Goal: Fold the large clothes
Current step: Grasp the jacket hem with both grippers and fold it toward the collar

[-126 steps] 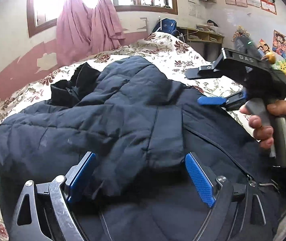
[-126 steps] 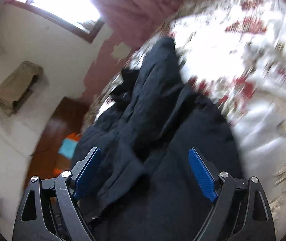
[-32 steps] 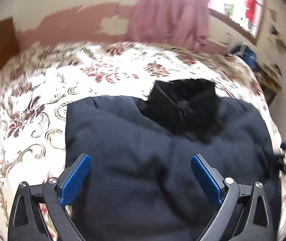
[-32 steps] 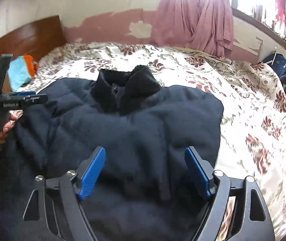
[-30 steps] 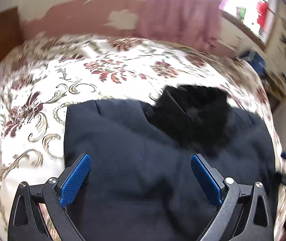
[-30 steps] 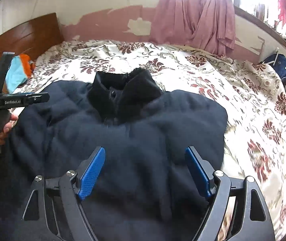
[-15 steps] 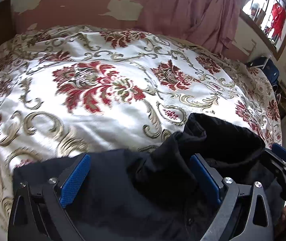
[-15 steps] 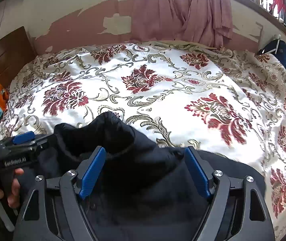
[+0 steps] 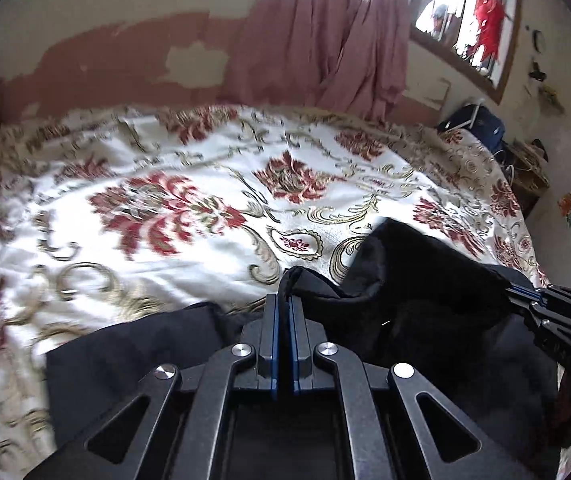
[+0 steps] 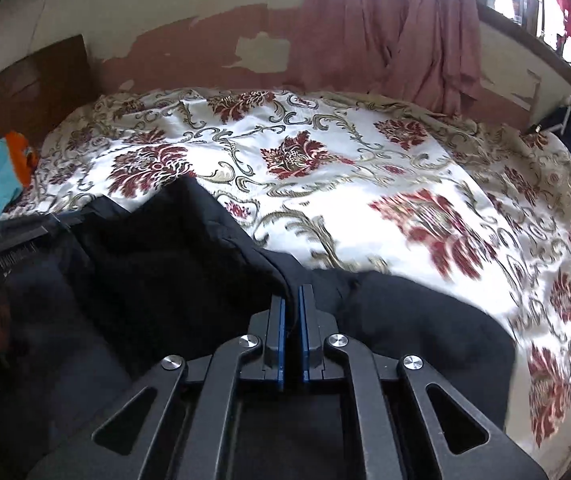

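A dark navy padded jacket [image 9: 133, 356] lies on a floral bedspread [image 9: 157, 208]. Its black collar [image 9: 417, 280] stands up at the near edge. My left gripper [image 9: 282, 304] is shut on the left end of the collar. My right gripper [image 10: 292, 292] is shut on the right end of the collar [image 10: 189, 240]. Each gripper shows in the other's view: the right one [image 9: 557, 312] at the right edge, the left one [image 10: 17, 240] at the left edge. The jacket [image 10: 425, 320] spreads below both.
The bedspread [image 10: 325, 160] stretches far ahead to a peeling pink wall with a pink curtain [image 9: 325, 40]. A wooden headboard [image 10: 33, 80] and orange and blue cloth [image 10: 5, 172] sit at the left. A blue bag [image 9: 477, 120] stands beyond the bed at the right.
Both grippers were open over the jacket, moved up to the collar, and have now closed on its two ends.
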`<state>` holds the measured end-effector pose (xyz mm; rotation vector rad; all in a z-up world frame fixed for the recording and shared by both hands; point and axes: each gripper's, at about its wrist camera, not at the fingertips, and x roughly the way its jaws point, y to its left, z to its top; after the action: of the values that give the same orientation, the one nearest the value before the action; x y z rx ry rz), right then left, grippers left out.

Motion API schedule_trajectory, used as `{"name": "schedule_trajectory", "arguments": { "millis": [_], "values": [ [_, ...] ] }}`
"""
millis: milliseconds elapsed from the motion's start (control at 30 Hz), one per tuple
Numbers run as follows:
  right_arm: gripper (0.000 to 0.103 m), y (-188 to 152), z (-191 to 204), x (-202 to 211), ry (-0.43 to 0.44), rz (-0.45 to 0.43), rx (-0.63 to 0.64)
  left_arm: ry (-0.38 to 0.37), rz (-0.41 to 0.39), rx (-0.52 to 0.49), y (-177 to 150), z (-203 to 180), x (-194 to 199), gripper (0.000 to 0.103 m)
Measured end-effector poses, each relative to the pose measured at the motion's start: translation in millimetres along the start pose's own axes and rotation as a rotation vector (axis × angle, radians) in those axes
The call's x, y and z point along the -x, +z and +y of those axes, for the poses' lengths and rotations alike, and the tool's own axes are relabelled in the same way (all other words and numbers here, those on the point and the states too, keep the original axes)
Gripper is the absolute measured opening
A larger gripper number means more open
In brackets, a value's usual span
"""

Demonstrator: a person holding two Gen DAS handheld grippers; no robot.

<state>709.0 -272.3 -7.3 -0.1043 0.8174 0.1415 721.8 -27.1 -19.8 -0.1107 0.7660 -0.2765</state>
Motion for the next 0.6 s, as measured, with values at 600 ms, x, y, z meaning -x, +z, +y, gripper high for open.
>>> {"name": "schedule_trajectory", "arguments": {
  "millis": [600],
  "values": [
    [0.003, -67.4, -11.6, -46.3, -0.013, 0.124, 0.032, 0.092, 0.224, -0.076, -80.0, 7.3, -27.2, 0.005]
  ]
}}
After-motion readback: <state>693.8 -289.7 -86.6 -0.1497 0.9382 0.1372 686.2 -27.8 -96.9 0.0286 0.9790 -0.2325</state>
